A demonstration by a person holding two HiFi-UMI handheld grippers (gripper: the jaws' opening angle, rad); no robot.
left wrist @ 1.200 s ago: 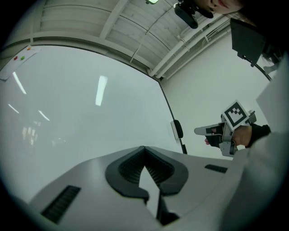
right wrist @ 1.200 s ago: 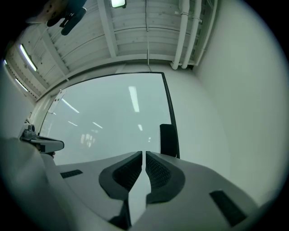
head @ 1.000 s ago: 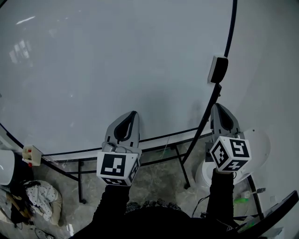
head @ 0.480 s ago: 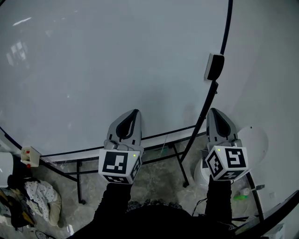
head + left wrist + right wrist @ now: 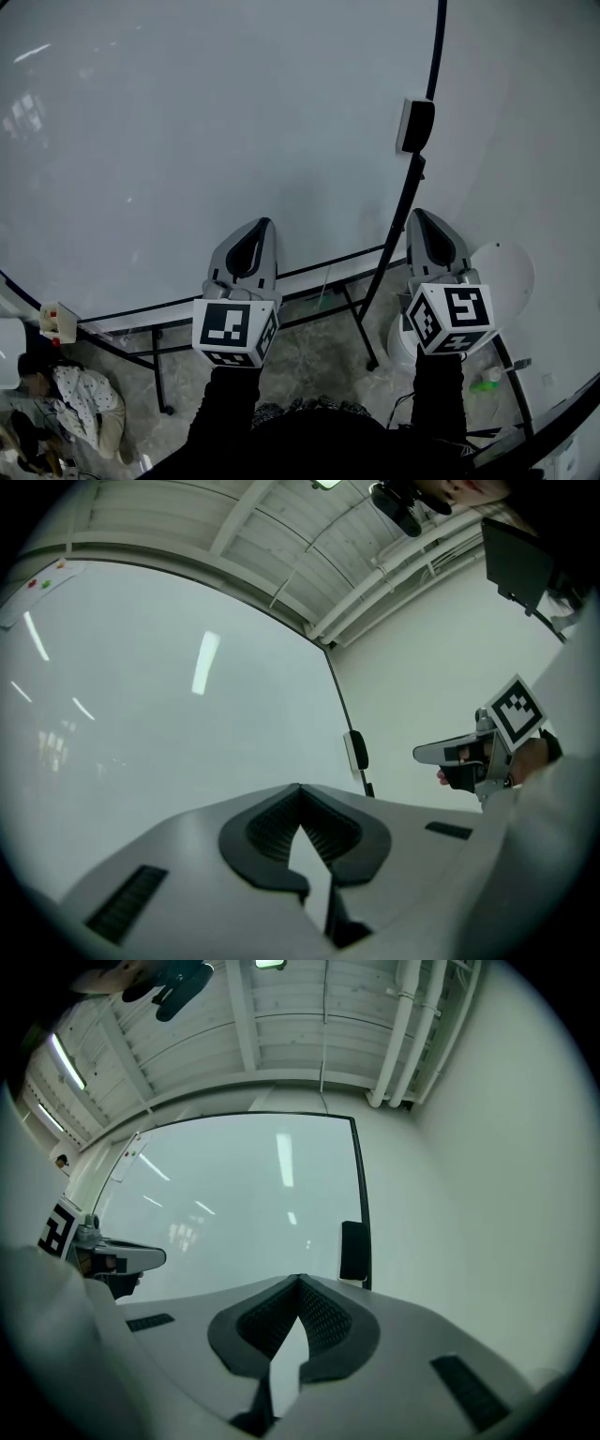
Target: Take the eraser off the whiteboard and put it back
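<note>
The eraser [image 5: 415, 126] clings to the whiteboard [image 5: 234, 122] at its right edge, against the black frame. It is seen side-on, so its face is hard to make out. The board is cut off at the left and top of the head view. The right gripper [image 5: 418, 216] sits lower in that view, apart from the eraser, jaws pressed together on nothing. The left gripper [image 5: 264, 225], further left before the board, also has its jaws together and empty.

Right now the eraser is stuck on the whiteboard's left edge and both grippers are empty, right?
Not the left edge: the head view shows the eraser on the whiteboard's right edge. The left gripper and right gripper are indeed empty, jaws shut.
</note>
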